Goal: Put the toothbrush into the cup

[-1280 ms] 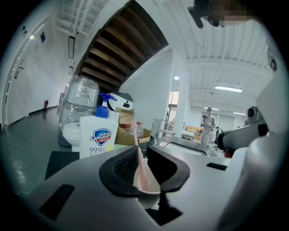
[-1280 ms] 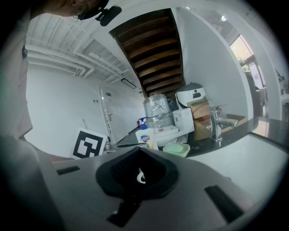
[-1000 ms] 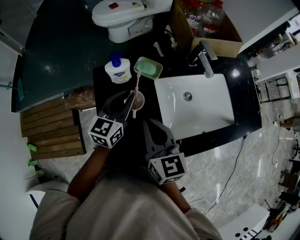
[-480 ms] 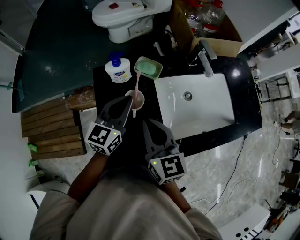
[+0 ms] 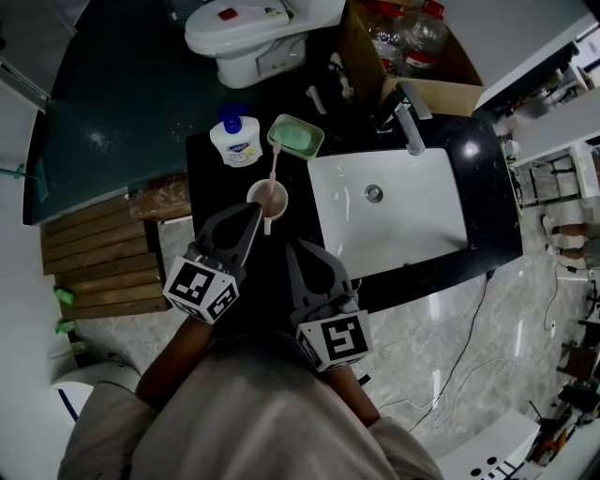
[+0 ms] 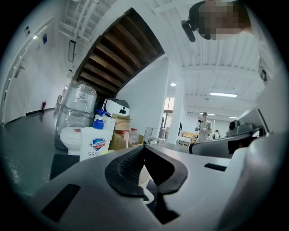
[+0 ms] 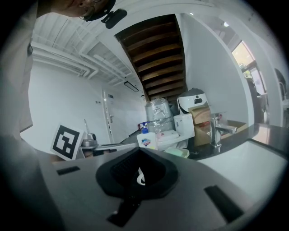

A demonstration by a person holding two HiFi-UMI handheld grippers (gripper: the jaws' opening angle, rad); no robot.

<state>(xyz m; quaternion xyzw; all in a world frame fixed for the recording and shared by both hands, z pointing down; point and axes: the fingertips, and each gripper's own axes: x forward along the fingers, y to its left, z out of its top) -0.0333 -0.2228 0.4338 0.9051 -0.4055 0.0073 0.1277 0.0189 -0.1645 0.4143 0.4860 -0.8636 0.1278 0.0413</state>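
Note:
A white cup [image 5: 267, 199] stands on the black counter [image 5: 211, 187], left of the sink. A pink toothbrush [image 5: 274, 169] stands in it, leaning away toward the soap dish. My left gripper [image 5: 255, 214] is shut and empty, its tips just short of the cup on the near side. In the left gripper view, the cup [image 6: 143, 178] shows through the gap under the shut left gripper [image 6: 143, 149]. My right gripper [image 5: 291, 246] is shut on nothing, nearer me and to the cup's right. Part of the cup's handle [image 7: 140, 177] shows through the right gripper [image 7: 139, 151].
A white soap bottle [image 5: 234, 141] with a blue pump and a green soap dish [image 5: 297, 136] stand behind the cup. The white sink [image 5: 389, 211] with its faucet [image 5: 408, 127] lies to the right. Beyond are a toilet [image 5: 253, 28] and a cardboard box [image 5: 412, 56].
My left gripper has drawn back from the cup toward me. The toothbrush stays standing in the cup. The right gripper has not moved.

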